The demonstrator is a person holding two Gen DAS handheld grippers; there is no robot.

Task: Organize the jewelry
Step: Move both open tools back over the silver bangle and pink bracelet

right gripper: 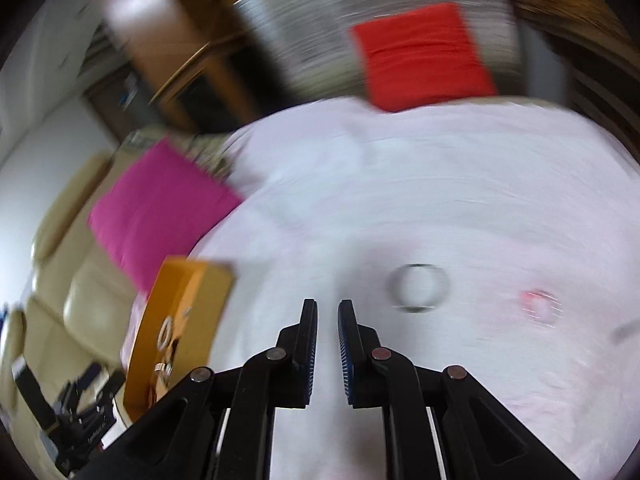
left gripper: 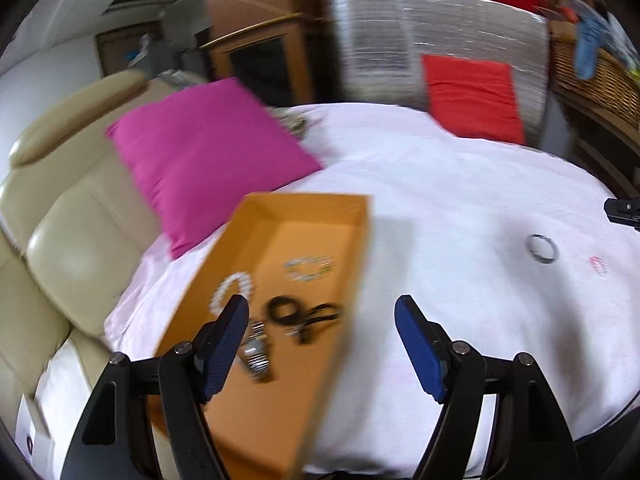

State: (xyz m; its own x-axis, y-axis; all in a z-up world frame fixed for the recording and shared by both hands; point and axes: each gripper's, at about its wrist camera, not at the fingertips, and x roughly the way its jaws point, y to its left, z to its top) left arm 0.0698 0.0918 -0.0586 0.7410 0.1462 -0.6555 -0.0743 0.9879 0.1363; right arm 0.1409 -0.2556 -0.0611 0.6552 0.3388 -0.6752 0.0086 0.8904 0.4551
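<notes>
Jewelry fills your orange tray on the white sheet, its long axis running away from you: only your left view resolves the pearl bracelet, black cord and watch. Your left gripper gapes wide and empty; your right gripper, nearly closed, holds nothing, near a dark ring.
</notes>
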